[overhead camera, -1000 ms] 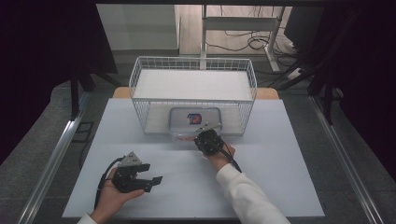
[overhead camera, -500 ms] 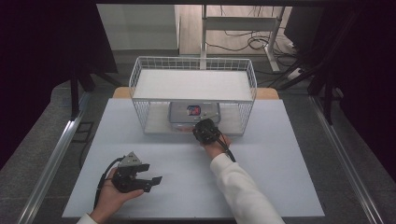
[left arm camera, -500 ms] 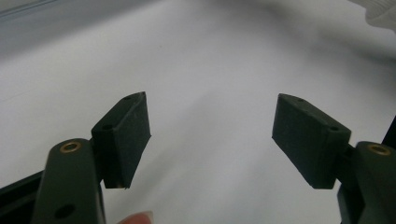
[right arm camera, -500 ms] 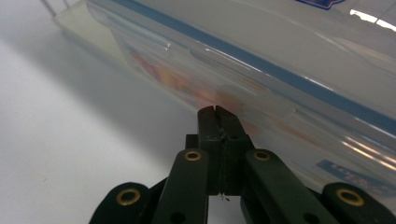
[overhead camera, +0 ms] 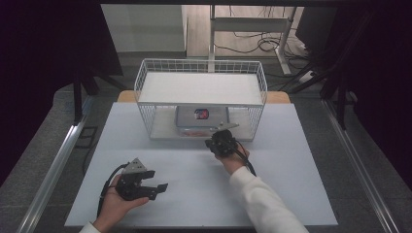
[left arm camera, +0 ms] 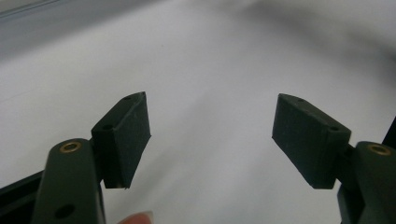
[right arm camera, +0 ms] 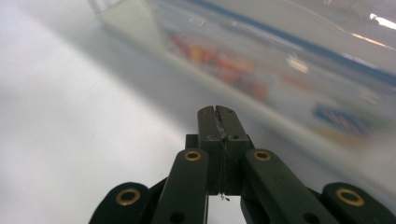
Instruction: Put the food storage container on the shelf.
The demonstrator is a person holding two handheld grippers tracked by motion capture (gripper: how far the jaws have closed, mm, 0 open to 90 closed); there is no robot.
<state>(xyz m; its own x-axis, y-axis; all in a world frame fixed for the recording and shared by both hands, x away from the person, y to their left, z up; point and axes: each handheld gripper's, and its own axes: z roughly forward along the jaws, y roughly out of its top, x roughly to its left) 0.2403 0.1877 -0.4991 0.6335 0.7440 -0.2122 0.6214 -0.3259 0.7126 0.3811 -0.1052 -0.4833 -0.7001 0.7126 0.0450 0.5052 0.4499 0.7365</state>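
White tabletop (overhead camera: 194,189) under a dim room, cables on the floor beyond. Right gripper (overhead camera: 222,141) sits at the open front of a white wire basket rack (overhead camera: 201,90), jaws pressed together with nothing between them; in the right gripper view (right arm camera: 218,116) the tips meet flat. Just ahead of those tips, under the rack's shelf, lies a clear flat plastic container with a red and blue label (overhead camera: 200,118); in the right gripper view it shows as a blurred clear box (right arm camera: 299,74) with colourful contents close in front of the closed tips, cannot tell if touching. Left gripper (overhead camera: 154,184) is held in the left hand (overhead camera: 116,204) low over the near-left table, well apart from the rack and from the right gripper. Its jaws stand wide apart, empty; the left gripper view (left arm camera: 210,130) shows bare white table between the two pads (left arm camera: 126,135).
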